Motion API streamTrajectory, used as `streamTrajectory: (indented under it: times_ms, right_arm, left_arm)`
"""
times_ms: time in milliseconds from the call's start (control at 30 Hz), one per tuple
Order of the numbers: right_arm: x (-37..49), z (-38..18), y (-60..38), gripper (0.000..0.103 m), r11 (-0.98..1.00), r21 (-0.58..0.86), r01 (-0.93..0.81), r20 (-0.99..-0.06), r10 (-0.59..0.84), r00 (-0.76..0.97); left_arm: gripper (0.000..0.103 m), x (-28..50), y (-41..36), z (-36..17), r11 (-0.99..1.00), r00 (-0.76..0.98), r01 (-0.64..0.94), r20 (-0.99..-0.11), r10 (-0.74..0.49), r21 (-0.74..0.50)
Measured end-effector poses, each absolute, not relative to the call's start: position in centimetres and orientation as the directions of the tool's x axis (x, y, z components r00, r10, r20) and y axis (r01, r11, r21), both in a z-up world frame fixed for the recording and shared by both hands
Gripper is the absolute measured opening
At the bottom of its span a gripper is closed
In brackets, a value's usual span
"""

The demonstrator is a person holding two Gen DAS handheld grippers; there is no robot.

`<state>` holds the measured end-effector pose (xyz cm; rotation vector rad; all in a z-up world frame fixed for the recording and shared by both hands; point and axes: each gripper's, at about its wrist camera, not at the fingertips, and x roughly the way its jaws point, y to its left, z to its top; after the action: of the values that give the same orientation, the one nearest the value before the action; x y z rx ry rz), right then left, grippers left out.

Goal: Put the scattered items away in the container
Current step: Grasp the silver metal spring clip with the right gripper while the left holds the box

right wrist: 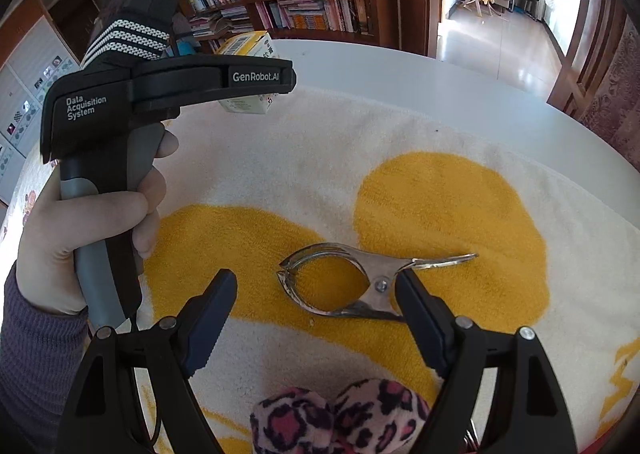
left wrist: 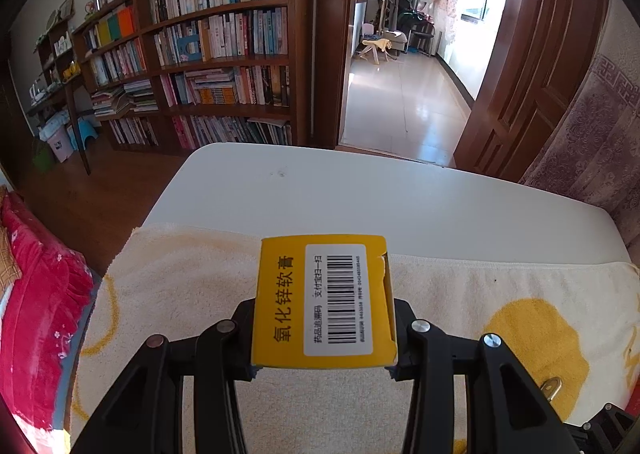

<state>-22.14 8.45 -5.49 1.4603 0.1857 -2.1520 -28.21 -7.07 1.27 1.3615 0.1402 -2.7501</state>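
Observation:
My left gripper (left wrist: 324, 334) is shut on a yellow ointment box (left wrist: 326, 298) with a barcode label and holds it above the towel. The same box (right wrist: 250, 44) shows in the right wrist view beyond the left gripper's black body (right wrist: 176, 82). My right gripper (right wrist: 316, 294) is open, its fingers on either side of a metal spring clamp (right wrist: 360, 286) that lies on the towel's yellow patch. The right finger (right wrist: 420, 310) is at the clamp's pivot. No container is in view.
A white and yellow towel (right wrist: 400, 142) covers the near part of a white table (left wrist: 360, 190). A pink leopard-print plush item (right wrist: 340, 418) lies near the towel's front edge. A small brass piece (left wrist: 552, 388) lies at right. Bookshelves (left wrist: 208, 54) and an open door (left wrist: 532, 66) stand beyond.

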Motion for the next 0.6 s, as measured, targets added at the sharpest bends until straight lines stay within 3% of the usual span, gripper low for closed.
streamTrajectory:
  times_ms: [200,233,300,533,600]
  right_arm:
    - [-22.1,-6.3,7.3,0.087,-0.853,0.1,0.512,-0.927,-0.266,-0.263]
    - [-22.0,-6.2,7.4,0.086,-0.856,0.097,0.507,-0.925,-0.266,-0.271]
    - [-21.9,-6.0,7.9,0.069,-0.862,0.077,0.5,-0.921,-0.254,-0.297]
    - [-20.4,-4.7,10.3,0.062,-0.859,0.146,0.491,-0.878,-0.341,-0.336]
    - [-19.9,-4.4,11.1,0.022,-0.863,0.158,0.48,-0.873,-0.349,-0.341]
  left_arm:
    - [0.046,-27.2,-7.9,1.2,-0.992,-0.599,0.112,-0.801,-0.018,-0.061]
    - [0.046,-27.0,-8.0,1.2,-0.992,-0.598,0.114,-0.801,-0.018,-0.063]
    - [0.046,-26.7,-8.0,1.3,-0.991,-0.597,0.114,-0.802,-0.016,-0.065]
    - [0.046,-25.2,-8.1,2.1,-0.992,-0.604,0.102,-0.797,-0.006,-0.069]
    - [0.046,-24.7,-7.9,2.4,-0.993,-0.607,0.098,-0.795,-0.005,-0.069]
